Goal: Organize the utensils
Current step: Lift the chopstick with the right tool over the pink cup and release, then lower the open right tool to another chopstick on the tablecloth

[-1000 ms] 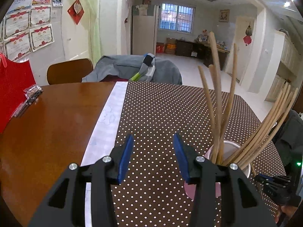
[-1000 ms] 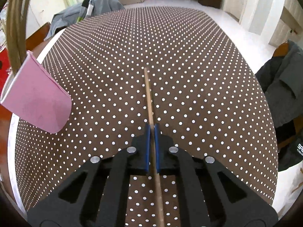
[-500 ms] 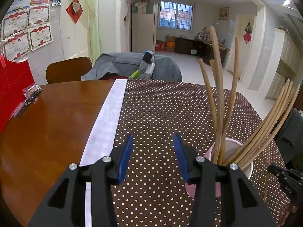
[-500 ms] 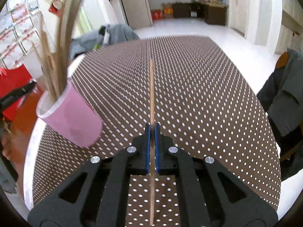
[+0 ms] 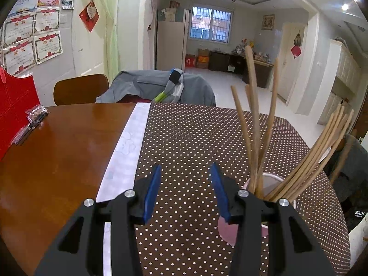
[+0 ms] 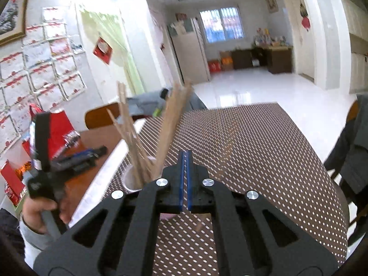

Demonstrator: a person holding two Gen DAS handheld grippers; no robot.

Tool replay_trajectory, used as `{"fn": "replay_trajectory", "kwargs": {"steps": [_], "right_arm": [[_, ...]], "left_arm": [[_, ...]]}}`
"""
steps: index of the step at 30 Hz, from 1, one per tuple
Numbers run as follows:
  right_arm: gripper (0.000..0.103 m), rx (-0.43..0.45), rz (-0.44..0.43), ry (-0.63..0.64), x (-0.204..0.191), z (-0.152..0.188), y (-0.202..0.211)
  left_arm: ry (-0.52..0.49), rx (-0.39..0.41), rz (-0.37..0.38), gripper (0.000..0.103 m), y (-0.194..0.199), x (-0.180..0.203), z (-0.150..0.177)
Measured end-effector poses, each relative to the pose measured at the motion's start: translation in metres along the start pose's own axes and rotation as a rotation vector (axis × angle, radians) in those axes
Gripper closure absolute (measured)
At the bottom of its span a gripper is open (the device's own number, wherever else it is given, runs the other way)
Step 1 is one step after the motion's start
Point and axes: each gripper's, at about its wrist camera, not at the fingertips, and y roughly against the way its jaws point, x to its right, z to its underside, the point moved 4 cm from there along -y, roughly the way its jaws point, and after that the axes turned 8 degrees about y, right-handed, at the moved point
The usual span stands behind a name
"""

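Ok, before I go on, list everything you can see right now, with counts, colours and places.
chopsticks: a bunch, exact count unclear, tan wood, standing in the cup
loose chopstick: one, tan, blurred, beside the right tool; cannot tell whether it is gripped
cup: one, pink, on the cloth, just right of the left tool
tablecloth: one, brown with white dots, over the table's right part
table: one, glossy brown wood
packet: one, clear, at the table's left edge
bag: one, red, far left
chair: one, brown, behind the table
jacket: one, grey, draped behind the table
left tool: black, blue pads, open, empty
right tool: black, blue pads, shut
hand: one, holding the left tool's handle
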Motion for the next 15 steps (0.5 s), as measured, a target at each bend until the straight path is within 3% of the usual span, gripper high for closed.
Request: {"fn": "replay_trajectory", "kwargs": {"steps": [8, 11, 13, 15], "right_arm": [[0.101, 0.006, -0.014, 0.026, -0.014, -0.009, -0.006], [0.100, -0.040, 0.042, -0.037, 0.007, 0.000, -0.017], [0.100, -0.080, 0.171, -0.076, 0.031, 0.009, -0.025], [0.100, -0.130, 0.211, -0.118, 0.049, 0.020, -0.037]], "left_arm": [[-0.004, 0.002, 0.010, 0.059, 0.002, 0.002, 0.000], [0.001, 0.003, 0.012, 0.059, 0.003, 0.001, -0.001], [0.003, -0.001, 0.011, 0.059, 0.001, 0.001, -0.001], [0.005, -0.003, 0.009, 0.059, 0.000, 0.000, -0.001]]}}
